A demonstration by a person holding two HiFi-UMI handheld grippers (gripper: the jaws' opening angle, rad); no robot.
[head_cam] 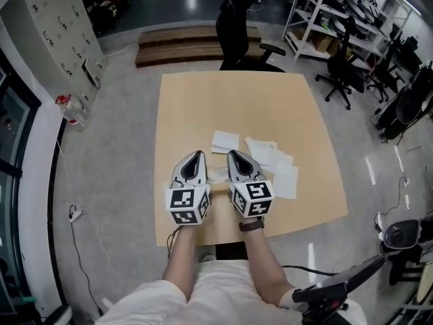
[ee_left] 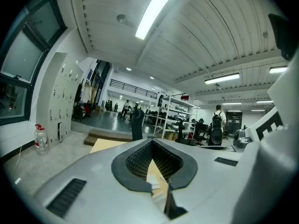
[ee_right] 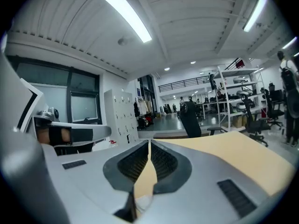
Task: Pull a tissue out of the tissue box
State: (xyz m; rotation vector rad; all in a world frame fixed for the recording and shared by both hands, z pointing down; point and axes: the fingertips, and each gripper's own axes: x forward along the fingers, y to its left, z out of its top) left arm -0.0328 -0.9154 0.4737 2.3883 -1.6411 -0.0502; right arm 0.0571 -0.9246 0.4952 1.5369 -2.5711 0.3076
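Note:
Several loose white tissues lie on the tan table (head_cam: 203,100): one (head_cam: 225,141) in the middle, a crumpled bunch (head_cam: 268,152) to its right and a flat sheet (head_cam: 285,181) nearer the front. I cannot make out a tissue box in any view. My left gripper (head_cam: 198,156) and right gripper (head_cam: 234,154) hover side by side over the table's front half, both pointing away from me. A white scrap (head_cam: 218,175) shows between them. Both are shut with nothing between the jaws. In the left gripper view the tips (ee_left: 152,143) meet, with a tissue (ee_left: 153,181) on the table below them. The right gripper view shows a thin slit at the tips (ee_right: 149,143).
A black office chair (head_cam: 238,32) stands at the table's far edge. Wooden pallets (head_cam: 183,45) lie on the floor behind it. Shelving (head_cam: 338,12) and more chairs fill the right side. A water bottle (head_cam: 71,110) stands on the floor at the left.

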